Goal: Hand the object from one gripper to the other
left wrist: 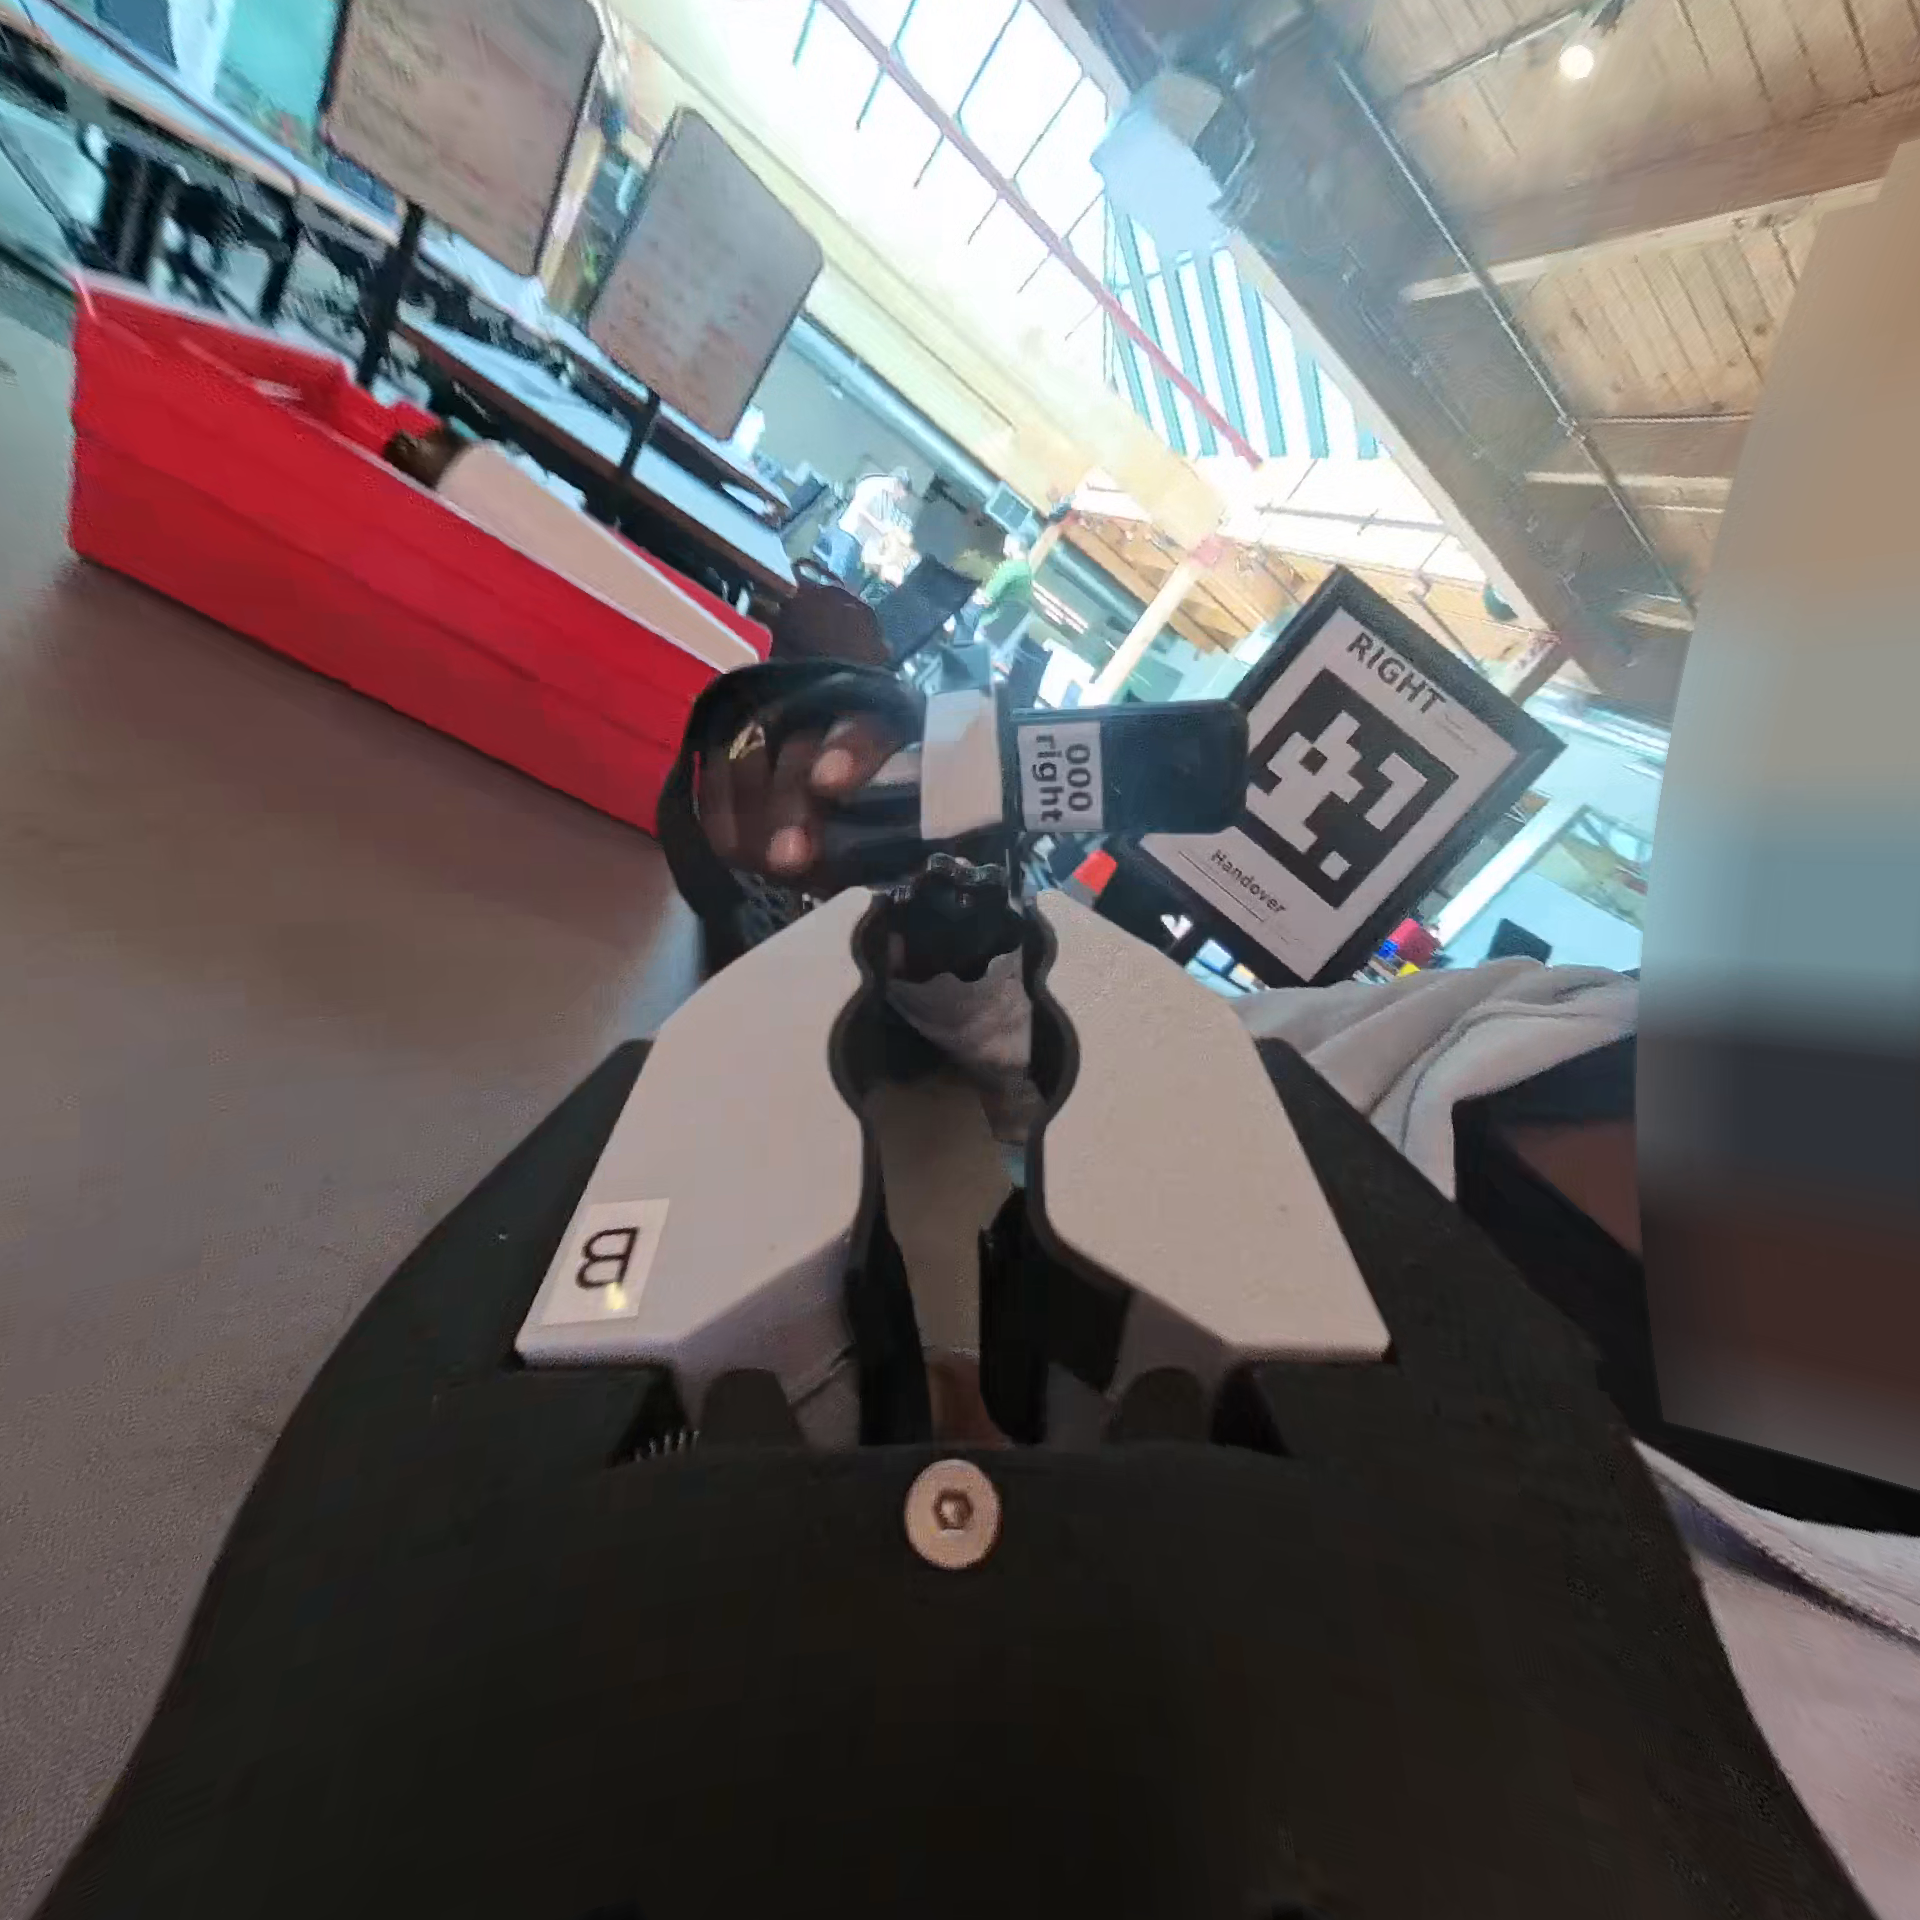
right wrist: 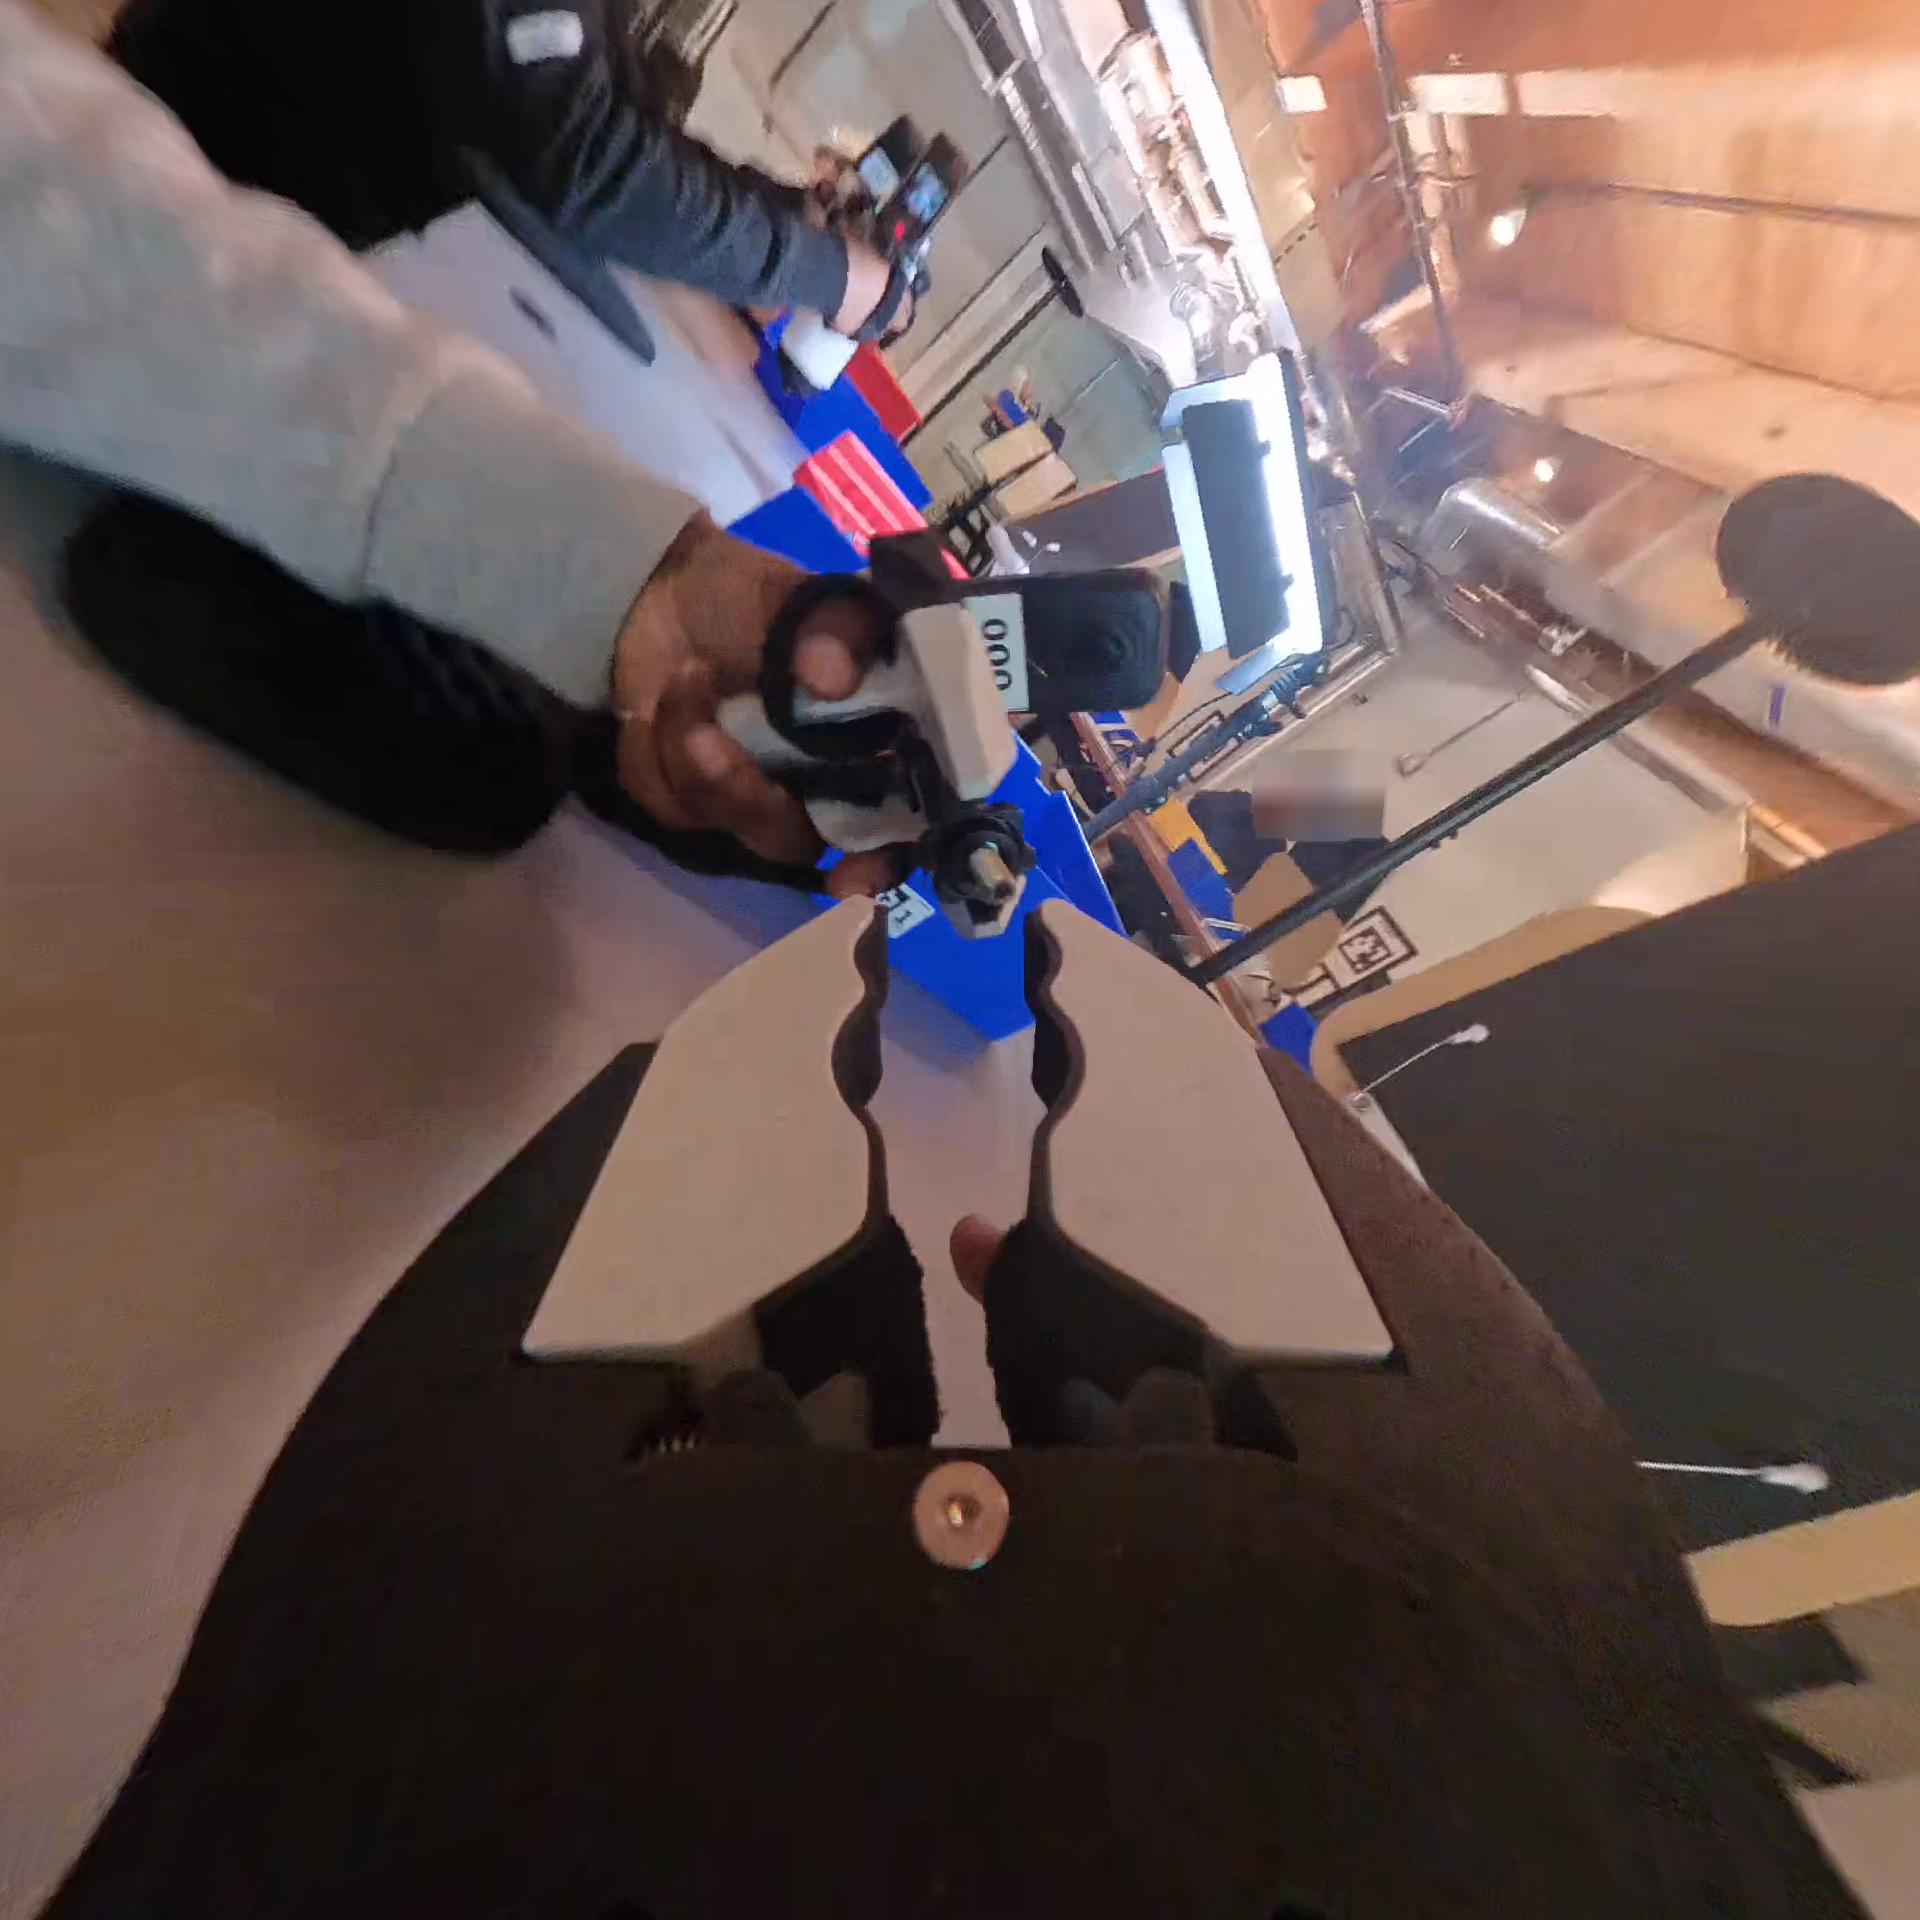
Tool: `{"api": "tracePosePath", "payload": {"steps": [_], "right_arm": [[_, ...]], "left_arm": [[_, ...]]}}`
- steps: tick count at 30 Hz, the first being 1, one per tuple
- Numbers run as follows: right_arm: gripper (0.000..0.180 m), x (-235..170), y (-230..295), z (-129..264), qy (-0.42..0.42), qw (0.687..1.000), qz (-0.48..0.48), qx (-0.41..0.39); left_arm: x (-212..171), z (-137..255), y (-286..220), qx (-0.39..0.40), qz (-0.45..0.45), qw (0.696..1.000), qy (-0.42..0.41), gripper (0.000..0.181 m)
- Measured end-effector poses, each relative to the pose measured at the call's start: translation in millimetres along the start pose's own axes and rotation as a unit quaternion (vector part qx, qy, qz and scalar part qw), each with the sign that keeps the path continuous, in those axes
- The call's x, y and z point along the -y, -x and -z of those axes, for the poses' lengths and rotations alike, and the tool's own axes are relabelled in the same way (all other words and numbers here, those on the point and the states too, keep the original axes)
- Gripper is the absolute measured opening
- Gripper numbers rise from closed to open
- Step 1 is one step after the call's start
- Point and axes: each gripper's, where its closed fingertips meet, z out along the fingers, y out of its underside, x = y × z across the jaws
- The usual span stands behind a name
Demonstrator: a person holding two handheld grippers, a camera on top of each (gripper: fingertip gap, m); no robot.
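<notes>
**A:** Left gripper (left wrist: 951,904): the grey jaws stand part open. Pale, wrinkled grey material (left wrist: 966,1029) shows in the gap near the tips. I cannot tell whether it is held or only a sleeve seen behind.

**B:** Right gripper (right wrist: 951,914): the jaws are parted by a similar gap and hold nothing. A blue plastic bin (right wrist: 977,987) shows through the gap.

**A:** Where is the object to be handed over?

**B:** I can't identify it in either view. Two thin white cotton swabs (right wrist: 1766,1475) lie on a black mat (right wrist: 1662,1195), well apart from both sets of jaws. They may or may not be the object.

**A:** Key relation: each gripper sees the other just past its own tips, dead ahead and slightly high. The other's body lies crosswise, and its black screw knob (left wrist: 951,920) is the nearest part. Both are held above the brown tabletop (left wrist: 260,935).

**B:** Judgement: the grippers are near enough for a handover. The jaw lines are crossed rather than parallel, so the receiving jaws would close across the giver's.
</notes>
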Motion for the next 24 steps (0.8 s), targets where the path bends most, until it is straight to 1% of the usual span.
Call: {"api": "tracePosePath", "payload": {"steps": [1, 4, 7, 12, 14, 19, 20, 21, 22, 23, 24], "right_arm": [[0.025, -1.3, 3.9, -1.7, 0.011, 1.000, 0.023, 0.004], [0.022, -2.3, 10.8, -4.9, 0.014, 0.999, 0.029, 0.017], [0.014, -1.5, 15.6, -3.7, 0.012, 0.999, 0.023, 0.038], [0.014, -0.7, 16.6, -3.3, 0.011, 0.999, 0.024, 0.043], [0.008, -0.1, 16.0, -2.8, 0.009, 0.999, 0.023, 0.042], [0.006, -0.6, 15.0, -2.8, 0.013, 0.999, 0.005, 0.048], [0.006, -0.2, 13.2, -2.8, 0.011, 0.999, -0.014, 0.047], [0.006, 0.9, 9.8, -2.7, 0.005, 0.998, -0.052, 0.047], [0.006, 1.0, 6.5, -2.5, -0.001, 0.993, -0.109, 0.053], [0.006, 0.1, 4.3, -2.4, -0.008, 0.980, -0.184, 0.070], [0.006, -1.2, 1.8, -2.0, -0.016, 0.960, -0.266, 0.087]], "left_arm": [[-5.4, -1.0, 1.7, 0.003, 0.006, 1.000, 0.018, 0.023], [-21.7, -6.6, 3.0, 0.012, 0.006, 0.997, 0.069, 0.024], [-21.3, -7.1, 2.6, 0.009, 0.009, 0.998, 0.067, 0.024], [-22.3, -7.0, 1.3, 0.006, 0.009, 0.997, 0.071, 0.024], [-22.4, -6.8, 1.4, 0.007, 0.010, 0.997, 0.072, 0.024], [-20.6, -6.2, 3.2, 0.014, -0.003, 0.998, 0.067, 0.024], [-18.0, -6.9, 2.4, 0.013, -0.027, 0.998, 0.060, 0.024], [-13.3, -8.2, 1.1, 0.018, -0.074, 0.996, 0.049, 0.028], [-9.2, -9.7, 0.2, 0.036, -0.137, 0.989, 0.040, 0.040], [-6.7, -10.6, -0.5, 0.061, -0.214, 0.974, 0.036, 0.051], [-4.8, -10.6, 1.0, 0.095, -0.302, 0.948, 0.038, 0.053]]}}
